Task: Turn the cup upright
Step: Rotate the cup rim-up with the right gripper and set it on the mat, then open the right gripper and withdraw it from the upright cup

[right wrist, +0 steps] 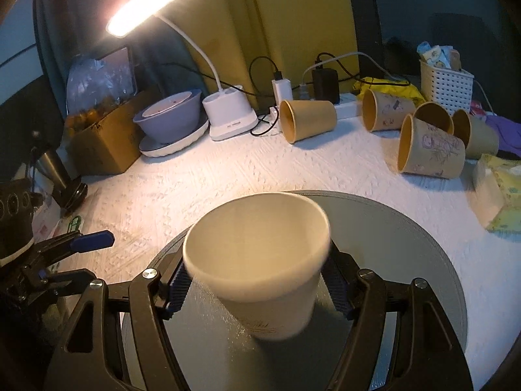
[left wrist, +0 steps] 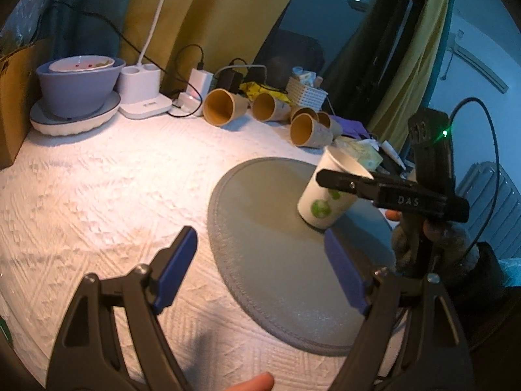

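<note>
A white paper cup (right wrist: pixel 260 267) with green dots (left wrist: pixel 322 195) stands mouth up, slightly tilted, on a round grey mat (left wrist: pixel 276 260). My right gripper (right wrist: pixel 257 286) is shut on the cup's sides just below the rim; it shows in the left wrist view (left wrist: pixel 358 185) as a black arm reaching in from the right. My left gripper (left wrist: pixel 260 267) is open and empty, low over the mat's near left edge, apart from the cup. It shows at the left edge of the right wrist view (right wrist: pixel 92 239).
Several brown paper cups (right wrist: pixel 307 123) lie on their sides at the back of the white tablecloth. A grey bowl on a plate (left wrist: pixel 76 88), a white lamp base (left wrist: pixel 143 94), chargers, a white basket (right wrist: pixel 444 86), a tissue pack (right wrist: pixel 501 192) and a cardboard box (right wrist: pixel 104 146) ring the area.
</note>
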